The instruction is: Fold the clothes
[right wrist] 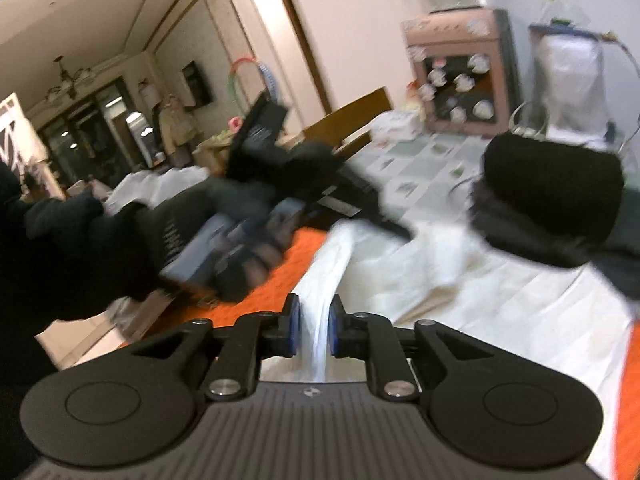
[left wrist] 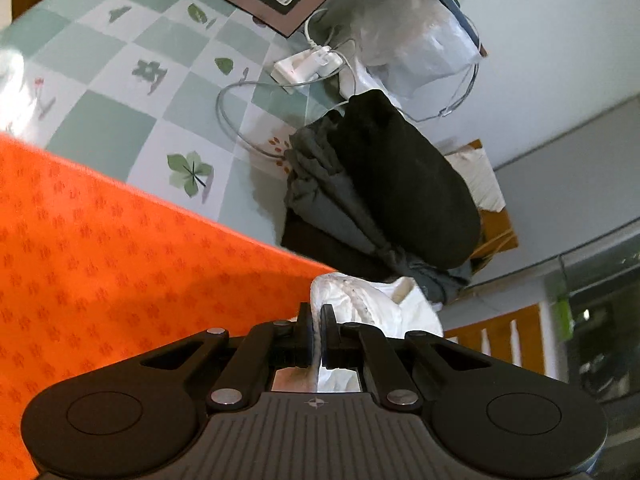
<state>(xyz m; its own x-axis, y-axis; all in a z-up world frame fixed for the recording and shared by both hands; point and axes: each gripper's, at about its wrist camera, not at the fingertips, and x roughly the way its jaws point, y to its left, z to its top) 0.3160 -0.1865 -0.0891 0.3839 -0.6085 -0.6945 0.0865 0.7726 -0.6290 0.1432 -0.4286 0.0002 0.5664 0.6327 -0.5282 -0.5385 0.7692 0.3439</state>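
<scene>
A white garment (right wrist: 480,304) lies spread over an orange patterned cloth (left wrist: 120,260) on the table. My left gripper (left wrist: 318,320) is shut on a bunched edge of the white garment (left wrist: 372,308) and holds it just above the orange cloth. In the right wrist view it shows as a blurred left gripper (right wrist: 402,234) held by a black-gloved hand (right wrist: 240,248). My right gripper (right wrist: 314,328) has its jaws a little apart. A fold of the white garment runs loosely between them.
A pile of dark grey and black clothes (left wrist: 384,184) sits behind the white garment on the checked tablecloth (left wrist: 100,128). Further back lie a white power strip with cables (left wrist: 304,66), a plastic bag (left wrist: 424,40) and a pink box (right wrist: 460,92). Wooden chairs (left wrist: 496,236) stand beyond the table edge.
</scene>
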